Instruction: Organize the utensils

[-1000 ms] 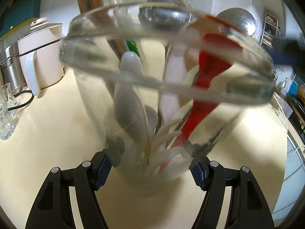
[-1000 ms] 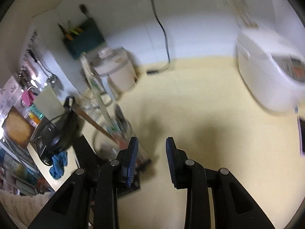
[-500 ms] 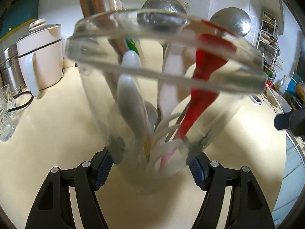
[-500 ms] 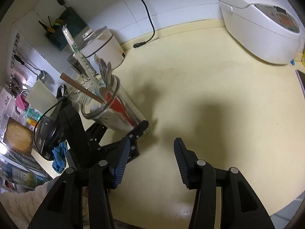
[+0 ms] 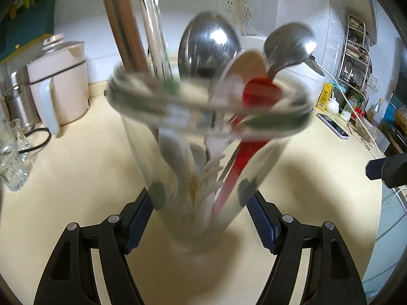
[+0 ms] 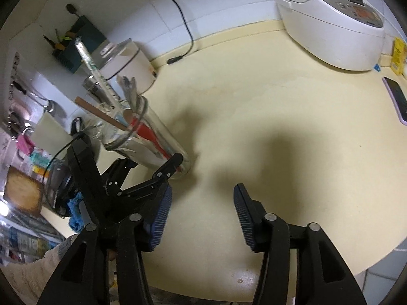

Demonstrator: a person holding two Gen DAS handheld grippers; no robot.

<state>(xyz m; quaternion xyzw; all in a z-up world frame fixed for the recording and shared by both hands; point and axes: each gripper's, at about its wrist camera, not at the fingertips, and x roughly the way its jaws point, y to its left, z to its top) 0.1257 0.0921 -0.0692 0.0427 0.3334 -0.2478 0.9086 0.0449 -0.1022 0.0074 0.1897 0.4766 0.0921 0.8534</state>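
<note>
Fingers, left wrist view: left gripper [image 5: 201,218] jaws opening, blue pads [image 5: 138,218] now just clear of the glass jar [image 5: 203,152], which they clamped a second ago; jar stands released on the counter [image 5: 76,178] holding 2 steel spoons [image 5: 208,45], red utensil [image 5: 254,127], chopsticks [image 5: 122,23].

Right wrist view: right gripper [image 6: 201,216] jaws opening, wider than before, nothing between; jar [image 6: 152,137] upright at left. Placement judged complete.

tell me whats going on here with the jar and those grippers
A person is tidying utensils on a kitchen counter with two handheld grippers. The left gripper straddles the base of a glass jar packed with spoons, chopsticks and a red utensil; its jaws are opening, letting go. The right gripper is empty above bare counter, jaws also opening.
</note>
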